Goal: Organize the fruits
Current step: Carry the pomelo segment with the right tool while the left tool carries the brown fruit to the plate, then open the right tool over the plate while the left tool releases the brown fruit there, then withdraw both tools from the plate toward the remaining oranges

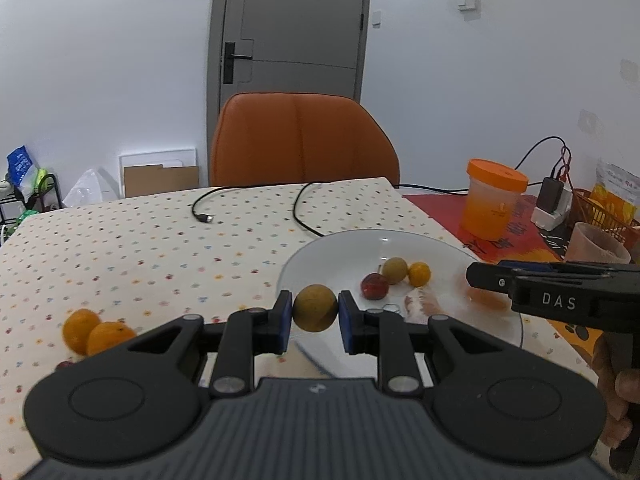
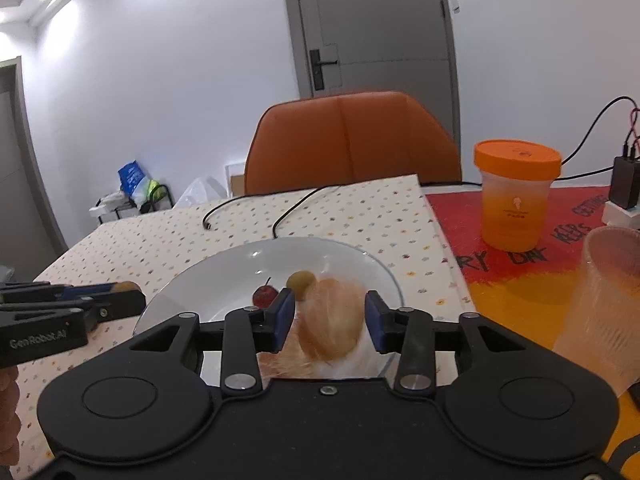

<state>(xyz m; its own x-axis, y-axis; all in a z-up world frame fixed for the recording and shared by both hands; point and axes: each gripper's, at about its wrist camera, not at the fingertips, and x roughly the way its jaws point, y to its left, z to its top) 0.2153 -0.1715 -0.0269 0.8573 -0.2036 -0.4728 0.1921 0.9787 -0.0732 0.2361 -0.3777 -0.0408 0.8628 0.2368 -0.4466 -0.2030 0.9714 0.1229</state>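
Between left tool (image 1: 315, 316) pads: brown-yellow fruit (image 1: 315, 309), gripped, above plate rim (image 1: 516, 320).

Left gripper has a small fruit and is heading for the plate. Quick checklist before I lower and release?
1. Left gripper grip on the brown fruit: ok, pinched between both pads.
2. Fruit over the plate: ok, at its near rim.
3. Landing spot free: ok, the cherry and other fruits sit farther right.
4. Right gripper clear of the path: cannot tell, it hangs over the plate's right side.
5. Right gripper's hold on the peeled segment: cannot tell, blurred.
6. Oranges left on the cloth: not ok.
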